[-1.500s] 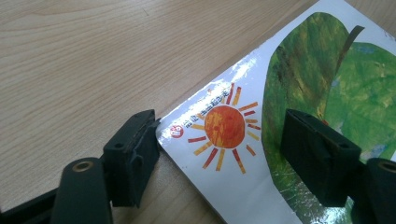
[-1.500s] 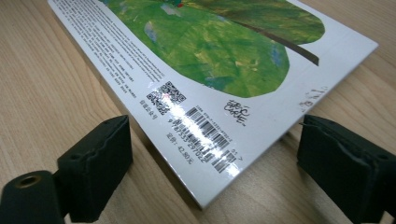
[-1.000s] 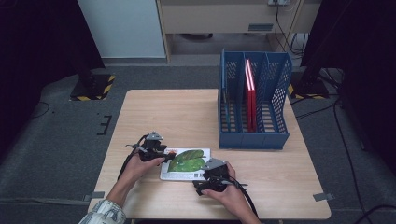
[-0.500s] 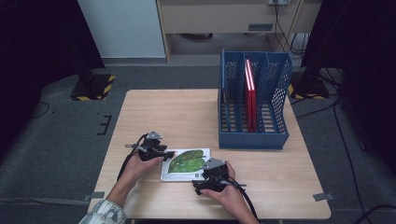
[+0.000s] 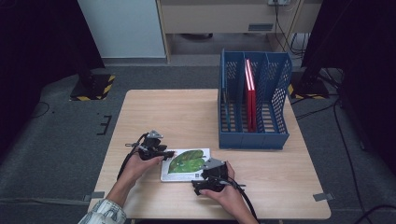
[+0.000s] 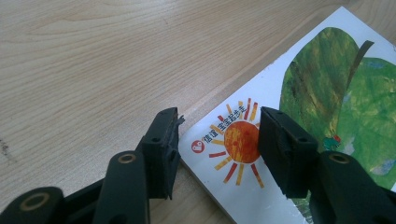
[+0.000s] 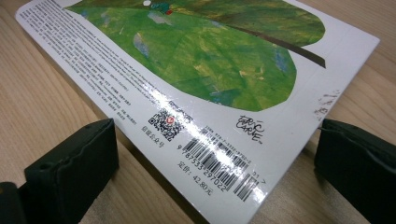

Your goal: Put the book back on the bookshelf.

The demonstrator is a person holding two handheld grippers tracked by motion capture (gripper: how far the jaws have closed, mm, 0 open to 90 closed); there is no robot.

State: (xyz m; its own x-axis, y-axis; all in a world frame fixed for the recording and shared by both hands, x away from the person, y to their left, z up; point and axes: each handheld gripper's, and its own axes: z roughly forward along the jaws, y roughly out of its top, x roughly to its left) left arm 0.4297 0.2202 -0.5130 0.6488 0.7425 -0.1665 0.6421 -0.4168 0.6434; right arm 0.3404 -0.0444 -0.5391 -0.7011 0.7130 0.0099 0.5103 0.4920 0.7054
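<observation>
Plainly, the book (image 5: 186, 164) lies flat, back cover up, near the six o'clock edge of the counter (image 5: 187, 112), at about seven o'clock from the blue file rack (image 5: 254, 107) that holds red folders (image 5: 251, 93). It looks a thin, light, stiff hardback with a glossy, probably slippery cover, so I judge a pinch across an edge or corner safer than any hold on the flat face. The left tool (image 6: 219, 140) sits at the book's nine o'clock corner; its jaws have just been closing and now straddle that corner, one over the printed sun, one off the edge, not yet pressing. The right tool (image 7: 215, 163) stands wide open about the five o'clock corner, gripping nothing. Legible print: "ERIC CARLE", a QR code, barcode digits 9787533297022, and a price ending 42.80.
</observation>
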